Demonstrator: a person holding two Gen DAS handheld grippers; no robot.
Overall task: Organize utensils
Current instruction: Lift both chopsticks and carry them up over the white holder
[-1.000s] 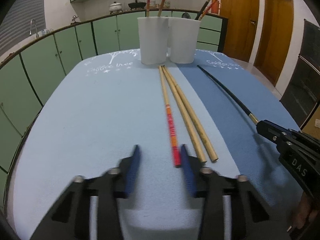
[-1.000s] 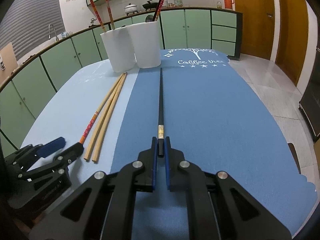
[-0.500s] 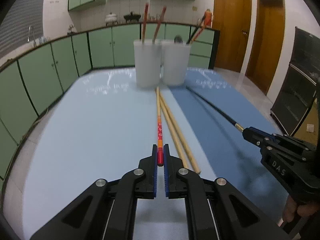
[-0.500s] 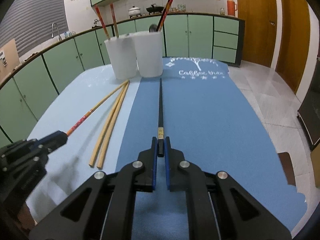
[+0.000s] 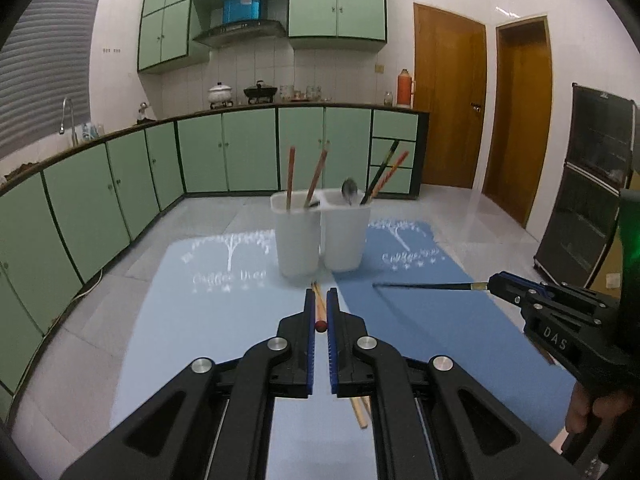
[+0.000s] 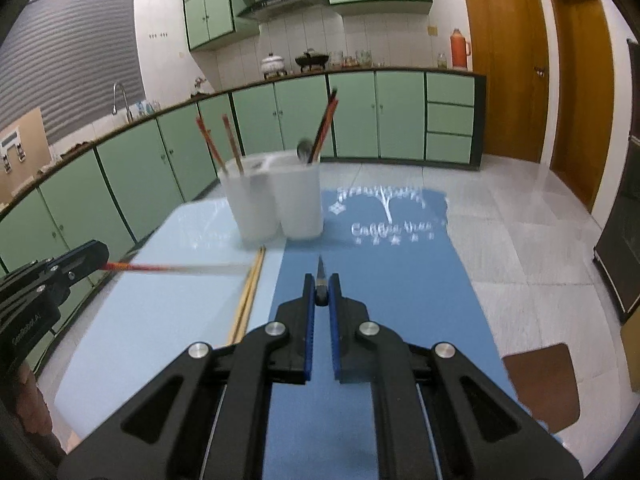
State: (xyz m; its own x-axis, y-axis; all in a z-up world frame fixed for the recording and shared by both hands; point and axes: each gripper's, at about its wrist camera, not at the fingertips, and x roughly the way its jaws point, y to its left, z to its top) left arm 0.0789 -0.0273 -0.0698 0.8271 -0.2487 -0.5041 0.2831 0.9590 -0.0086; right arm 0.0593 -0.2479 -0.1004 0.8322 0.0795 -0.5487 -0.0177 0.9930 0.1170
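The left gripper (image 5: 319,312) has its ribbed blue pads clamped on a round red-ended chopstick (image 6: 168,267), seen end-on in its own view and full length only from the right wrist. Below the jaws lie two plain wooden chopsticks (image 6: 249,292) on the pale blue mat (image 5: 208,320). Ahead stand two white plastic cups (image 5: 320,240) holding utensils. The right gripper (image 6: 321,292) is pinched on a thin black chopstick (image 5: 424,286) above the darker blue mat (image 6: 380,280). Green cabinets (image 5: 248,152) line the tiled kitchen.
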